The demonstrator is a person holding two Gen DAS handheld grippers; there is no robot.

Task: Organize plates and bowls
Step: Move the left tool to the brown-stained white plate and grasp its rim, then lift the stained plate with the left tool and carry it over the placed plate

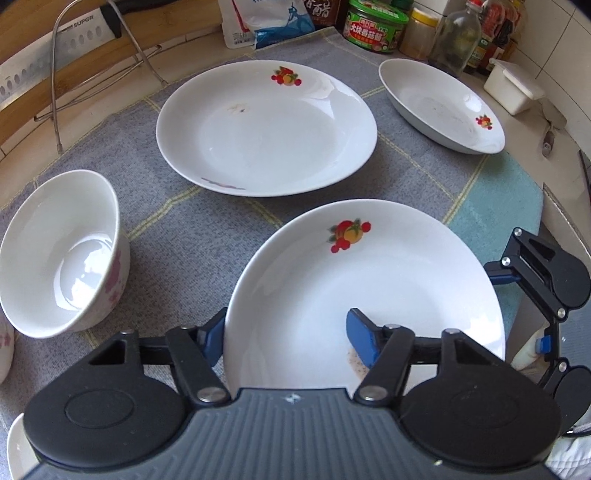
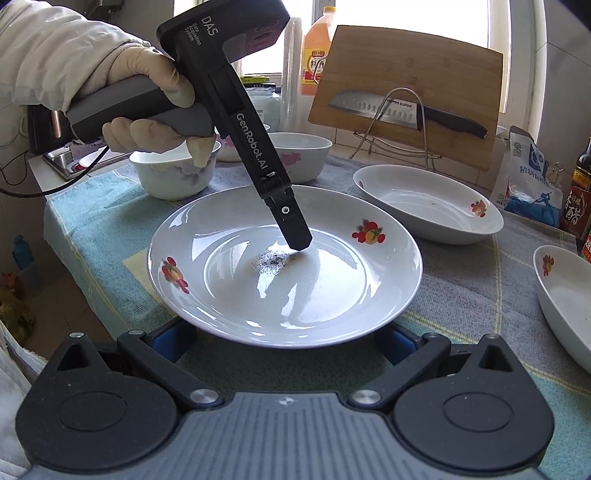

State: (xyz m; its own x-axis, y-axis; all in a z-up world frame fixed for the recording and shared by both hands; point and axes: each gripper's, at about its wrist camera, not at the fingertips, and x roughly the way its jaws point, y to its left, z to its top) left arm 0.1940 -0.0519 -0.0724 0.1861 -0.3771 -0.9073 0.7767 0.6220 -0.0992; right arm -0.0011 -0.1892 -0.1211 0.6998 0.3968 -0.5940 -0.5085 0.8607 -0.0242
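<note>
Worktop (image 2: 461,280): covered by a grey checked cloth (image 1: 177,221) with a teal border, backed by a tiled wall and a bright window (image 2: 424,18). A wooden cutting board (image 2: 406,96) leans on a wire rack behind a cleaver (image 2: 388,110); jars, bottles and a salt bag (image 2: 528,177) line the rear edge.

Left claw (image 1: 290,341): its blue pads straddle the near rim of the near plate (image 1: 369,280), one pad outside the rim at left, the other inside the well. The jaws are partly apart; whether they actually pinch the rim cannot be told. From the right wrist view, the same claw (image 2: 295,229) reaches down into the plate (image 2: 284,266), its tip beside a dark speckled stain at the centre, held by a gloved left hand (image 2: 147,107).

Right claw (image 2: 284,343): spread wide, its blue pads at either side of the near edge of the same plate and below its rim; contact is not discernible. In the left wrist view it (image 1: 528,291) stands just beyond the plate's right edge.

Other crockery: a second plate (image 1: 266,129) lies farther back at centre; a third plate (image 1: 439,103) lies back right; a white bowl (image 1: 66,251) with pink flowers sits left of the near plate. Further bowls (image 2: 173,170) stand behind the left hand.
</note>
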